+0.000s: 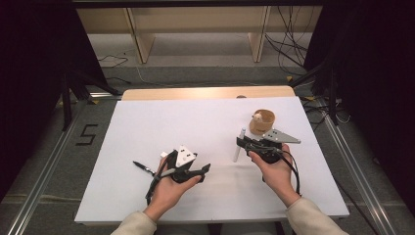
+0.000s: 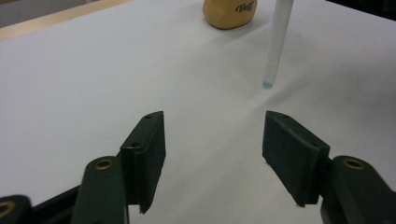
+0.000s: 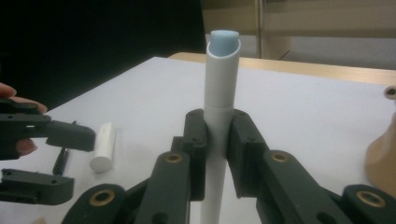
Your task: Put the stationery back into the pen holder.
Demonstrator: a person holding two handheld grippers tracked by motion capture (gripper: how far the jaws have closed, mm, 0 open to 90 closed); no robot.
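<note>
The right gripper (image 3: 215, 140) is clamping a slim white plastic pen barrel (image 3: 220, 112) upright near the right side of the white table sheet (image 1: 161, 122), its jaws pressed against the tube on both sides, the blue-tipped lower end (image 2: 267, 85) resting on or just above the sheet and the open slanted top showing a pale blue insert. The left gripper (image 2: 212, 149) is standing with its jaws roughly half apart and nothing between them, pointing across the sheet toward the barrel. Beside it are lying a short white cylindrical cap (image 3: 103, 147) and a thin dark pen refill (image 1: 143, 167), both on the sheet near the left hand (image 1: 169, 188). The step in hand looks to me like assembling the pen, so the left gripper is probably going for one of those loose parts. To do it well, the right hand should be keeping the barrel steady and vertical while the left approaches the part square-on, closing across its middle so it is not pivoting or rolling away. The tan rounded wooden holder (image 1: 263, 122) is sitting just behind the right gripper, so any lift of the barrel should be clearing it.
</note>
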